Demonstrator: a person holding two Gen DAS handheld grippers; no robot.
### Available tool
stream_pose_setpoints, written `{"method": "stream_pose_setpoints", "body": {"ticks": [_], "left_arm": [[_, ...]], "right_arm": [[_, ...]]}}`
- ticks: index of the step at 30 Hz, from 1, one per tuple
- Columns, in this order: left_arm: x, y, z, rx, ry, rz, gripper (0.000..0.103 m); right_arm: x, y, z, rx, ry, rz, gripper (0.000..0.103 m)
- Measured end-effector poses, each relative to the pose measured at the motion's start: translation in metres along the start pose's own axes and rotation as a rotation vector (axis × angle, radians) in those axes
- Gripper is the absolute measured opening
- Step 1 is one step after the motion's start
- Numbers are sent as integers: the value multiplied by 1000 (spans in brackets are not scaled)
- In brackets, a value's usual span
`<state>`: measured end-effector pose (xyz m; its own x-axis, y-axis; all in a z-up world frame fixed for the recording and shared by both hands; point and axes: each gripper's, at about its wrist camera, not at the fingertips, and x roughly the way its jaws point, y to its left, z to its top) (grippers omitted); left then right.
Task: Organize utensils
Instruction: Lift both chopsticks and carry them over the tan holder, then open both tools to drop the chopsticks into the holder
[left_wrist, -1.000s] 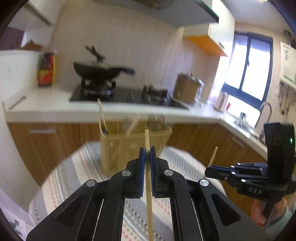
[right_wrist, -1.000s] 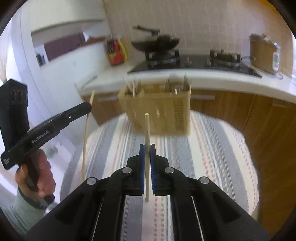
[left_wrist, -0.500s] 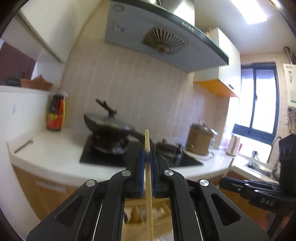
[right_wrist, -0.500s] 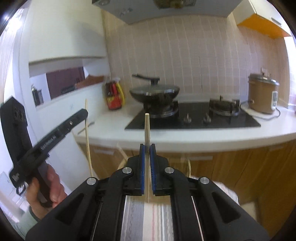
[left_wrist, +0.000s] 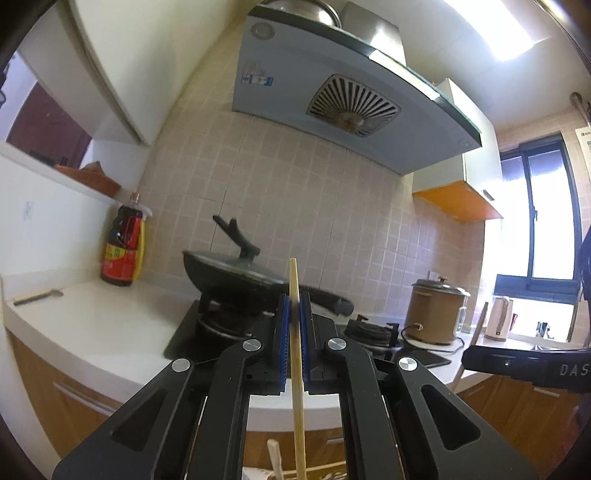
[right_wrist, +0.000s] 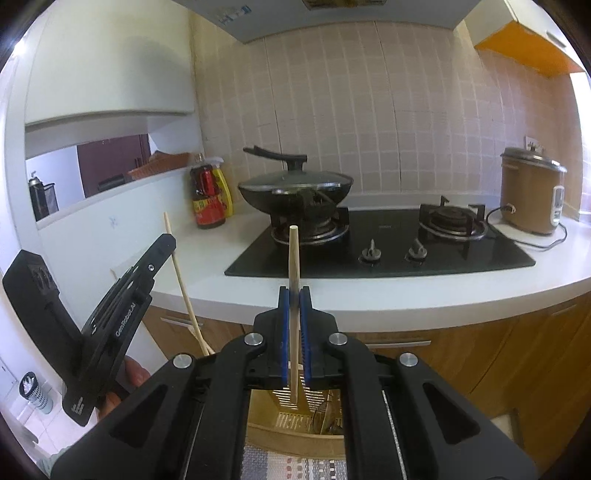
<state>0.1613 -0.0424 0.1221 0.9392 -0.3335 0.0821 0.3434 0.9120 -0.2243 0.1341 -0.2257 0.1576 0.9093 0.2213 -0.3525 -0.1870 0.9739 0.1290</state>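
Left gripper (left_wrist: 294, 306): jaws pinching an upright chopstick (left_wrist: 296, 350); its view alone shows the hood (left_wrist: 347, 99), window (left_wrist: 539, 221) and kettle (left_wrist: 498, 318).

Right gripper (right_wrist: 294, 300): jaws pinching a second stick (right_wrist: 294, 295), held above the utensil basket (right_wrist: 291, 430); its view alone shows the basket's slotted wall, the striped cloth (right_wrist: 295, 465) and the hand (right_wrist: 129, 380) on the left gripper.

Both views: wok (right_wrist: 295, 190), sauce bottle (right_wrist: 207, 195), rice cooker (right_wrist: 532, 195) on the counter (right_wrist: 406, 291).

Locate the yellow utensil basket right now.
Right wrist view, bottom centre: the yellow utensil basket shows between the arms of the right gripper, directly below its clamped chopstick, in front of the wooden cabinets.
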Motion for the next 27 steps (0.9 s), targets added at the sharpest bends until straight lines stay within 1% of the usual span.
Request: {"method": "stream_pose_setpoints", "body": {"ticks": [5, 7, 9, 13, 14, 15, 17, 18, 19, 20, 22, 27], "left_arm": [[-1, 6, -20, -6, 8, 20, 4], [-5, 4, -29, 20, -3, 45, 4], [-7, 3, -36, 30, -4, 53, 4], [-14, -3, -40, 54, -8, 72, 5], [-16, -3, -40, 54, -11, 78, 11], [-21, -3, -38, 56, -6, 85, 30], [-28, -2, -33, 46, 0, 82, 50], [-33, -1, -29, 38, 5, 78, 50], [-39, -1, -24, 37, 17, 72, 50], [-45, -1, -19, 35, 23, 68, 50], [-56, -1, -10, 33, 28, 63, 50], [-94, -6, 10, 38, 57, 53, 50]], "right_arm": [[17, 4, -16, -42, 22, -32, 4], [21, 4, -21, -48, 29, -33, 4], [23, 4, -27, -50, 30, -36, 4], [22, 5, -35, -58, 46, -41, 5], [20, 6, -36, -62, 44, -43, 5], [17, 6, -37, -67, 48, -40, 5], [9, 7, -37, -71, 62, -35, 8], [4, 6, -37, -67, 64, -35, 14], [-4, 6, -37, -61, 61, -30, 24], [-10, 7, -37, -60, 56, -29, 28], [-23, 9, -37, -59, 40, -34, 31], [-61, 19, -45, -72, 13, -33, 31]]}}
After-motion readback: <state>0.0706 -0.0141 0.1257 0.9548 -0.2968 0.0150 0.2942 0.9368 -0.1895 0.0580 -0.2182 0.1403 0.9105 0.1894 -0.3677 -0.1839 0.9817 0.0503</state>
